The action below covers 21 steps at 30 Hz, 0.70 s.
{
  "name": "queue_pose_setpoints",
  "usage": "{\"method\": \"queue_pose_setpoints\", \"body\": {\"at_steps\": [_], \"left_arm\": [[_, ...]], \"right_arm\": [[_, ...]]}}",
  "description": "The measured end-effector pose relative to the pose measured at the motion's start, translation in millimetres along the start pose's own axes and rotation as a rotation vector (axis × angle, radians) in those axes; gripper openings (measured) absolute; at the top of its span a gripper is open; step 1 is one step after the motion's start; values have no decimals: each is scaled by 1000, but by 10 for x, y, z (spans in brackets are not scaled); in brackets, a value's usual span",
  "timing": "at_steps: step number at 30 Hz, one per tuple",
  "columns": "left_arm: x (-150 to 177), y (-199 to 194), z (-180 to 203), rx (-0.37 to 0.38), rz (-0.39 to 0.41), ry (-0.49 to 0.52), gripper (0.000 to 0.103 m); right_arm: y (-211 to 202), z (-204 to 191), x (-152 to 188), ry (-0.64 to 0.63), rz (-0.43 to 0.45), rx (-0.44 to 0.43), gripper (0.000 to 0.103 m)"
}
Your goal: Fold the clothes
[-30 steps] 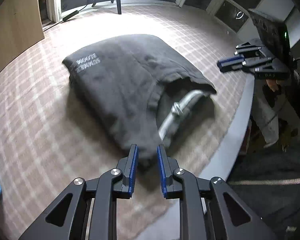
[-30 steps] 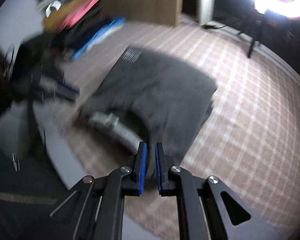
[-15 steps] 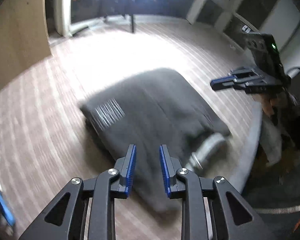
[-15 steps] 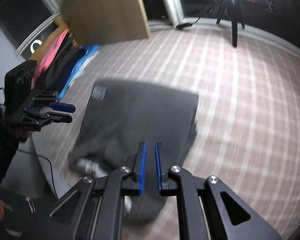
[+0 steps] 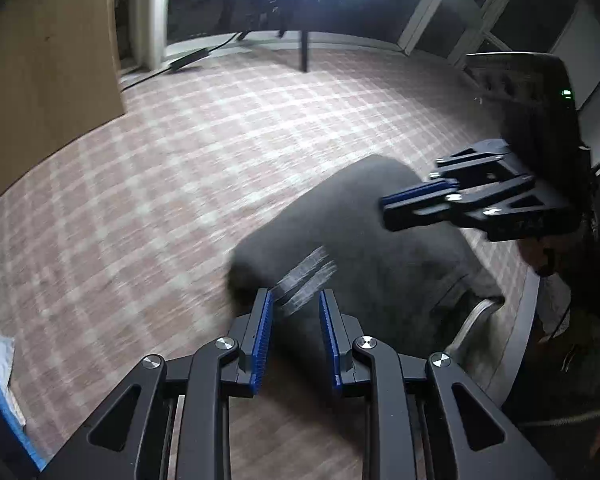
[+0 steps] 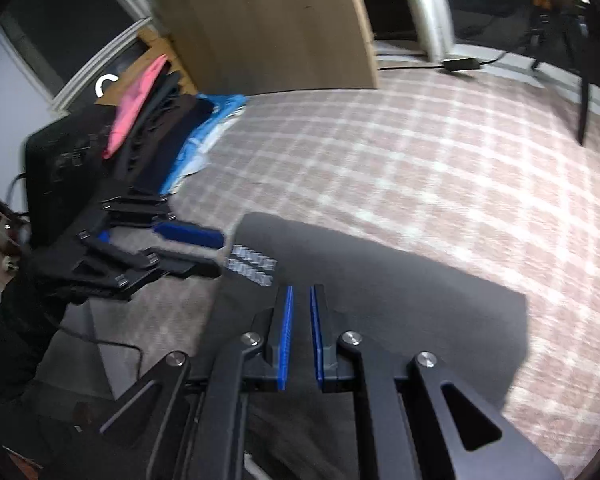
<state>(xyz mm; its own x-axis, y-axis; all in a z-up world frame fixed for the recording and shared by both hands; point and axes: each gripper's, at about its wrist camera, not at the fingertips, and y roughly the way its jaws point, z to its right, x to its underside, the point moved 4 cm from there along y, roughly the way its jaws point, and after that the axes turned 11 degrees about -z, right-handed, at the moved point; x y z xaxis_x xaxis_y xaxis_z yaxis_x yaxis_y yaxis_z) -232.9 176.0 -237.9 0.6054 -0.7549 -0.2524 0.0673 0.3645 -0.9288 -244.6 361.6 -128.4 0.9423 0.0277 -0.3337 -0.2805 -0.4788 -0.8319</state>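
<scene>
A dark grey garment (image 5: 364,256) lies folded on the plaid-covered surface, with white print (image 5: 306,280) near its left corner. My left gripper (image 5: 295,300) hovers open over that printed corner and holds nothing. In the right wrist view the garment (image 6: 400,304) fills the lower middle, and my right gripper (image 6: 301,294) hangs above it. Its jaws are almost together, with nothing between them. The right gripper (image 5: 385,211) shows at the right of the left wrist view, above the garment's far side. The left gripper (image 6: 220,252) shows beside the print (image 6: 252,264).
A wooden panel (image 6: 268,24) stands at the back. Pink, black and blue clothes (image 6: 156,120) are piled at the left edge. A stand's dark leg (image 5: 304,48) and a cable (image 5: 188,58) are at the far side. The surface's edge (image 5: 524,336) runs along the right.
Both grippers have swung up and across the garment. The left one went from the open hem to the printed corner, and the right one came in over the garment's middle. The garment lies as before.
</scene>
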Motion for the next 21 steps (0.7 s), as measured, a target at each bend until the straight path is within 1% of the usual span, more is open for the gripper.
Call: {"method": "queue_pose_setpoints", "body": {"at_steps": [1, 2, 5, 10, 13, 16, 18, 19, 20, 21], "left_arm": [[29, -3, -59, 1, -1, -1, 23], [38, 11, -114, 14, -3, -1, 21], [25, 118, -165, 91, -15, 33, 21], [-67, 284, -129, 158, -29, 120, 21], [-42, 329, -164, 158, -59, 157, 21], [14, 334, -238, 139, -83, 175, 21], [60, 296, -312, 119, -71, 177, 21], [65, 289, -335, 87, -61, 178, 18], [64, 306, -311, 68, -61, 191, 5], [62, 331, -268, 58, -63, 211, 0]], "right_arm": [[55, -57, -4, -9, -9, -11, 10], [111, -115, -8, -18, -18, -22, 10], [289, -246, 4, -31, -46, -45, 10], [525, -257, 85, -19, -101, -20, 10], [552, -190, 124, 6, -110, -22, 10], [466, -147, 99, 38, -79, -29, 9], [441, -180, 75, 32, -68, -33, 9], [429, -197, 63, 29, -63, -35, 7], [418, -214, 51, 25, -58, -37, 7], [406, -231, 39, 22, -52, -39, 7]]}}
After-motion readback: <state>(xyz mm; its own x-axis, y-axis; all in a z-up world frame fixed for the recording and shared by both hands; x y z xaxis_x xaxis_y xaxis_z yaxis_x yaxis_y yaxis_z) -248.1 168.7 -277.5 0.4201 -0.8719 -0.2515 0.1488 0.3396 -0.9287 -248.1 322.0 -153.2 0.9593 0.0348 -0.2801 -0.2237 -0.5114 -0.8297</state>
